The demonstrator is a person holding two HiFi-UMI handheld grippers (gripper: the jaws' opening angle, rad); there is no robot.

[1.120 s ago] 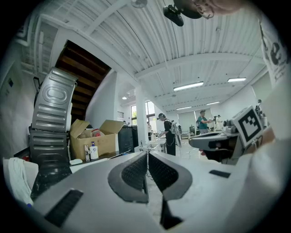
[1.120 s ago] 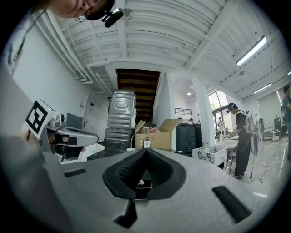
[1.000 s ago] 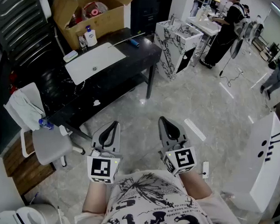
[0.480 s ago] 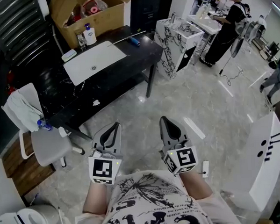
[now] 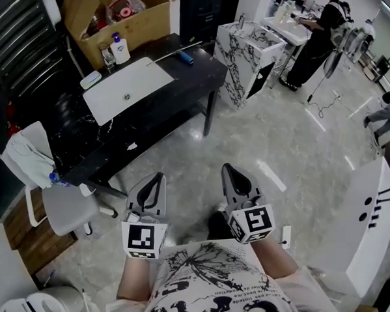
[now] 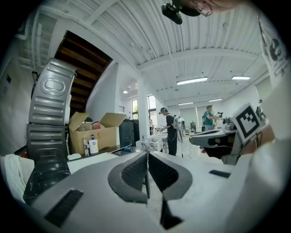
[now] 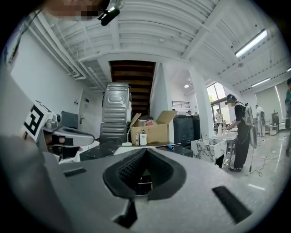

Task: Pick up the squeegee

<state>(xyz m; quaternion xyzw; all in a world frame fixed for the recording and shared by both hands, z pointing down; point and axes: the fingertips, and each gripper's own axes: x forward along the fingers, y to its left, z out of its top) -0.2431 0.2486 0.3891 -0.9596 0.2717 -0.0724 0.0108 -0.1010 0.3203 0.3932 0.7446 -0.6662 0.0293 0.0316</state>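
starting at your left, mind the chair [image 5: 67, 204] with a cloth [image 5: 25, 158] over its back. it stands just beside the near corner of the black surface [image 5: 197, 77], and a careless step in could catch it. the squeegee [image 5: 187, 58] (my best reading is the thin rod with the blue piece) lies on the far right part of that surface, beyond the white board [image 5: 129, 90] and close to the edge. you are well apart from it, with floor [image 5: 292, 140] between.

the left gripper [image 5: 158, 178] has its jaws closed together with nothing between them, and the right gripper [image 5: 227, 167] is likewise closed and empty. that is the main risk: arrive like that and you will shove the thin rod along or off the edge rather than take it. the jaws need to part before you reach it. the rod looks slim and low-lying, so a shallow bite could also let it slip or pivot. further right, the marble stand [image 5: 239, 65] sits near the surface's end, and your right arm could knock it.

only the head view gives you the layout from above: the gap to the surface and where the rod lies against the edge. the gripper views add a level look along each pair of jaws, confirming nothing is in them. each also shows the other gripper alongside.
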